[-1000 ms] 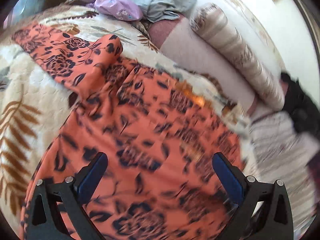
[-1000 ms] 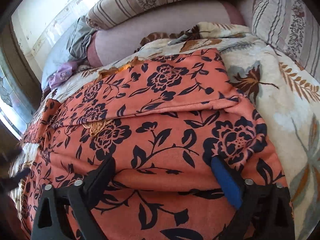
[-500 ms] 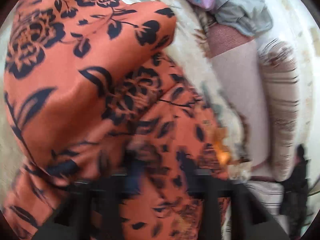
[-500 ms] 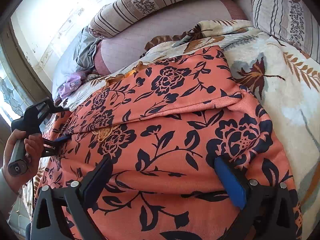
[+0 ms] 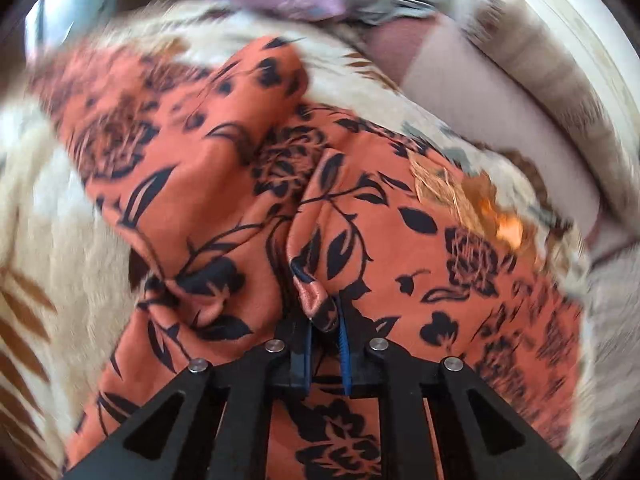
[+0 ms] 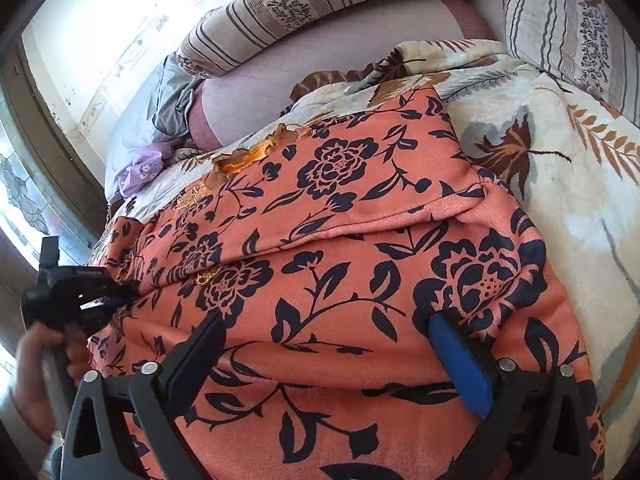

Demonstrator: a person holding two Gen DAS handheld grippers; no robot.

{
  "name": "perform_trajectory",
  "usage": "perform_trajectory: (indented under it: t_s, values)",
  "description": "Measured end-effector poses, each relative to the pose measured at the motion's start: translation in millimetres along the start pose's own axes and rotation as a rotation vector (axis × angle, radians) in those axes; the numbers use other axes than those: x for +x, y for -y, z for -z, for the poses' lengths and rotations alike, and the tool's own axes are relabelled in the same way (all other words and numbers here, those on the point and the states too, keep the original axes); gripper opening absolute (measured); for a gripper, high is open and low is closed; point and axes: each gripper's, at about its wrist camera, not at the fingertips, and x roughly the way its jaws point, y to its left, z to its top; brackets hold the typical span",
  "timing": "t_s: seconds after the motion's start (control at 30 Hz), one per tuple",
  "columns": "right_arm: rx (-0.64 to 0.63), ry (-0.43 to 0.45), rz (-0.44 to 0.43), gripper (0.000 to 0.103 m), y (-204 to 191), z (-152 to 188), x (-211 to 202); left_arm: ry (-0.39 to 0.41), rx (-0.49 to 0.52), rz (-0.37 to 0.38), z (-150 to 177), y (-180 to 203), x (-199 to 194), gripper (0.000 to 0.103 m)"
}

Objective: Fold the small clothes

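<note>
Orange garment (image 5: 420,248) with a black flower print lies spread over the leaf-patterned blanket (image 6: 568,184), and the left gripper (image 5: 325,326) has a bunched fold of its edge pinched between blue pads whose jaws have just been closing and easing a touch. Only the right wrist view shows that gripper from outside, in a hand (image 6: 38,364) at the cloth's far left edge (striped bolster (image 6: 328,4) behind). Right gripper (image 6: 326,360) hovers with jaws spread wide, gripping nothing.
</note>
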Motion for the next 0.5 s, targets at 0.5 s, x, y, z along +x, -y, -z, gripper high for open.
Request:
perform_trajectory:
  t_s: [0.5]
  values:
    - [0.129, -0.079, 0.112, 0.101, 41.7, -91.4, 53.1, 0.045, -0.126, 0.212, 8.5, -27.0, 11.8, 0.013]
